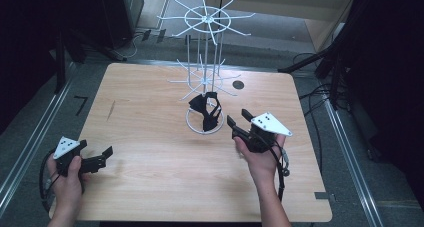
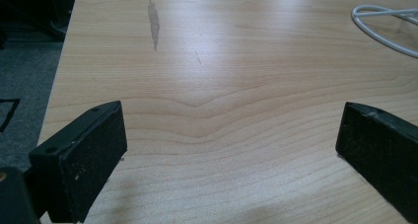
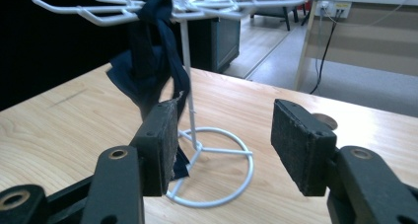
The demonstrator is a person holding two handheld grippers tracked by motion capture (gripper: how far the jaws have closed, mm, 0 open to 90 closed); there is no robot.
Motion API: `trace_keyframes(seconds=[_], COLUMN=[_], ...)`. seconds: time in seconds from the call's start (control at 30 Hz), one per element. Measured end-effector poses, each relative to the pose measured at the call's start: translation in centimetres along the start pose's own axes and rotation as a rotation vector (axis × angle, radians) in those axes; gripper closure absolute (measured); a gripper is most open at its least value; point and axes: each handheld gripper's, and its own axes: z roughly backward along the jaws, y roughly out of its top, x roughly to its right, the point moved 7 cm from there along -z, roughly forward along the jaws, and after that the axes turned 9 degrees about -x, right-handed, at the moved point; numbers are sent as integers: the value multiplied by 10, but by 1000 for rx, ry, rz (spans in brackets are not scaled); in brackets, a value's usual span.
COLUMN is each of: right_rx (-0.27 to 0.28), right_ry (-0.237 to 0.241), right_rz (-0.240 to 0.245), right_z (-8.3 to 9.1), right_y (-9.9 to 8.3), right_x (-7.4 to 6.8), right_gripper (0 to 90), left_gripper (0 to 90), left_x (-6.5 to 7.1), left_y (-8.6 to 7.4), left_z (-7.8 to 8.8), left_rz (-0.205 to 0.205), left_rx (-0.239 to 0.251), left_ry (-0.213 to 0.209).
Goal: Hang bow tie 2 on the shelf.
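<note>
At the centre of the high view, a white wire display rack with two tiers of radiating hooks point(image 1: 205, 82) stands on a light wooden table with rounded corners point(image 1: 150, 137), its ring-shaped base resting on the tabletop just above the middle of the frame. A dark navy piece of fabric point(image 1: 206, 109) hangs from a hook of the lower tier and drapes down toward the ring base. In the right gripper view the same fabric point(image 3: 148, 66) is knotted or looped over a hook at the upper left of the frame and hangs beside the rack's thin upright post.

At the lower right of the high view, a hand holds the right gripper point(image 1: 239, 118), which points toward the rack and sits near its base without touching it. In its own view the right gripper point(image 3: 222, 135) has its jaws spread apart, holding nothing; the fabric's lower edge shows just behind the left-hand jaw, and whether they touch cannot be told.

At the lower left of the high view, the other hand holds the left gripper point(image 1: 102, 157) low over the table, well apart from the rack. In its own view the left gripper point(image 2: 229, 145) is spread wide and released, bare wood between the jaws, with part of the white ring base at the upper right corner.
</note>
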Motion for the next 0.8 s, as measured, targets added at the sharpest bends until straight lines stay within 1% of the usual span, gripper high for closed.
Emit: trace_keyframes(seconds=[0.07, 0.13, 0.2, 0.23, 0.27, 0.37, 0.47, 0.5, 0.7, 0.73, 0.8], right_rx=[-7, -14, -21, -21, -26, -40, -44, -56, -97, -97, -117], right_ry=[-2, -11, -17, -17, -26, -36, -44, -51, -66, -66, -75], right_rz=[-8, -6, -17, -17, -24, -29, -33, -42, -54, -54, -66], right_z=[1, 2, 3, 3, 3, 3, 4, 3, -1, -1, -3], right_y=[-4, -9, -13, -13, -17, -24, -27, -33, -50, -50, -58], right_x=[3, 8, 12, 12, 16, 22, 26, 29, 39, 39, 44], right_gripper=[444, 444, 445, 445, 447, 448, 449, 451, 459, 459, 469], left_gripper=[0, 0, 0, 0, 0, 0, 0, 0, 0, 0, 0], left_x=[0, 0, 0, 0, 0, 0, 0, 0, 0, 0, 0], left_y=[0, 0, 0, 0, 0, 0, 0, 0, 0, 0, 0], left_z=[0, 0, 0, 0, 0, 0, 0, 0, 0, 0, 0], left_rz=[0, 0, 0, 0, 0, 0, -2, -2, -2, -2, -2], left_rx=[0, 0, 0, 0, 0, 0, -1, -1, 1, 1, -1], left_ry=[-1, -1, -1, -1, 0, 1, 2, 1, 2, 2, 2])
